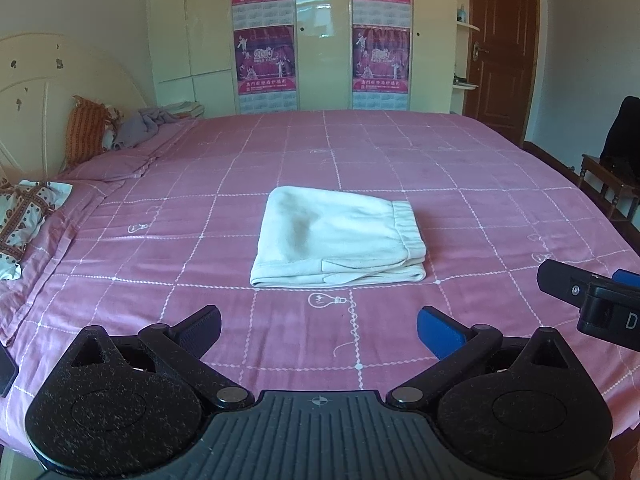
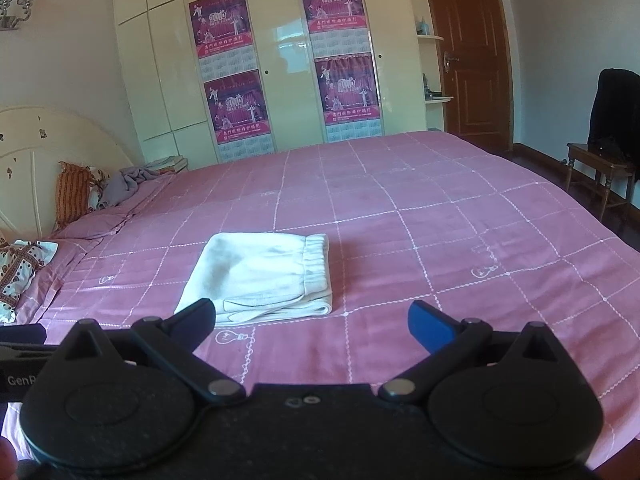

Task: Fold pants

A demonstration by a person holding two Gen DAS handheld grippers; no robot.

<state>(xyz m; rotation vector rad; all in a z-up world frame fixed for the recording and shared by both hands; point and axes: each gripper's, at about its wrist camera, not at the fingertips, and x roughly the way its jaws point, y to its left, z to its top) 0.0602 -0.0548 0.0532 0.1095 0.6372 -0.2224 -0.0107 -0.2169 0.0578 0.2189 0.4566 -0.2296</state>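
White pants [image 1: 338, 238] lie folded into a compact rectangle on the pink bed [image 1: 440, 168], elastic waistband at the right side. They also show in the right wrist view [image 2: 260, 278]. My left gripper [image 1: 319, 325] is open and empty, held back from the pants above the bed's near part. My right gripper [image 2: 311, 319] is open and empty, just right of the pants' near edge. The right gripper also shows at the right edge of the left wrist view [image 1: 592, 296].
Pillows and crumpled cloth [image 1: 132, 128] lie at the headboard end on the left. A patterned cloth [image 1: 24, 216] is at the far left. A wardrobe with posters [image 1: 320, 32] stands behind the bed. A wooden chair with dark clothing [image 2: 608, 152] is right.
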